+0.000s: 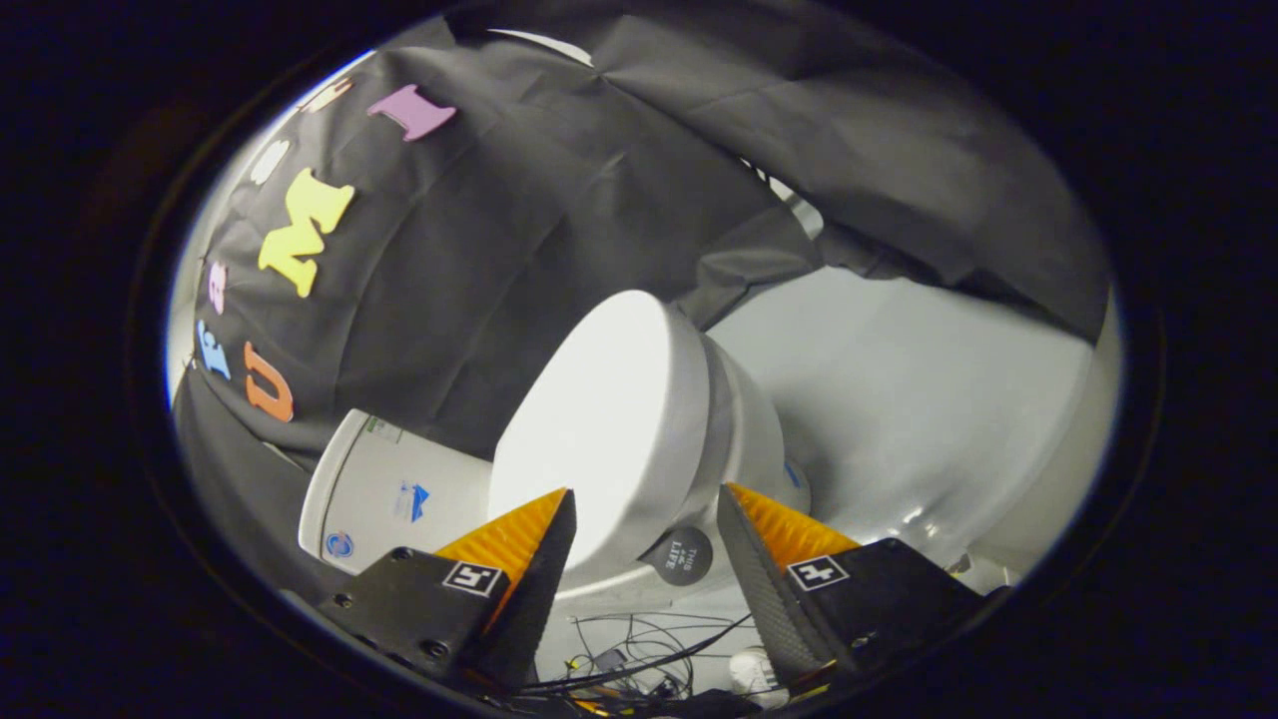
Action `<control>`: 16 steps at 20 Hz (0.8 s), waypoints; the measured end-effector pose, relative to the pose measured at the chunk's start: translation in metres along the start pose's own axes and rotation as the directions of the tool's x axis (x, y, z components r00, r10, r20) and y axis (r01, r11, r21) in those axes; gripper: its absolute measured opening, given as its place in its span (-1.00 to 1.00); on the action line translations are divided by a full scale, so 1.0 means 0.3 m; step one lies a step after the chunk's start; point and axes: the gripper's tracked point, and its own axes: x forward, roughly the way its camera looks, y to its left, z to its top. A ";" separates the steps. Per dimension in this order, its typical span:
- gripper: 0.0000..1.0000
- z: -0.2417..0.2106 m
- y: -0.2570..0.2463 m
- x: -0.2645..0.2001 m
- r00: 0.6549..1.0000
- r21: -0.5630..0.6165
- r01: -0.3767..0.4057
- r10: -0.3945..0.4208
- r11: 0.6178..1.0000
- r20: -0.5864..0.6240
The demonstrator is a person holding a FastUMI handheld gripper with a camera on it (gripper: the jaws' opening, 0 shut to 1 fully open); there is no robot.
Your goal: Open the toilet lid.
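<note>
Just before the lid point(589, 419), which looks still shut on the toilet point(744, 429), the hand-held gripper point(646, 504) gapes empty, lifting yet undone.

I see the white toilet lid point(589, 419), glossy and oval, closed flat upon the seat of the white toilet point(744, 429), its front edge just ahead of the fingers.

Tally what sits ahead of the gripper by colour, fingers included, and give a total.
White: 2, the toilet lid and the tank.
Black: 2, the round tag on the lid's edge and the cable tangle.
Gripper fingers, open astride the lid's edge: 2.
Total: 6.
</note>
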 end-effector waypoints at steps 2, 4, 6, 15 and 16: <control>0.69 -0.020 -0.017 0.009 1.000 0.017 0.007 -0.007 1.000 -0.023; 0.62 -0.048 -0.033 0.022 0.998 0.054 0.011 -0.008 0.998 -0.064; 0.57 -0.078 -0.050 0.040 0.994 0.097 0.018 -0.008 0.995 -0.105; -0.07 -0.181 -0.062 0.120 0.976 0.174 0.038 0.001 0.984 -0.218; -0.19 -0.169 -0.060 0.119 0.977 0.187 0.038 0.003 0.982 -0.212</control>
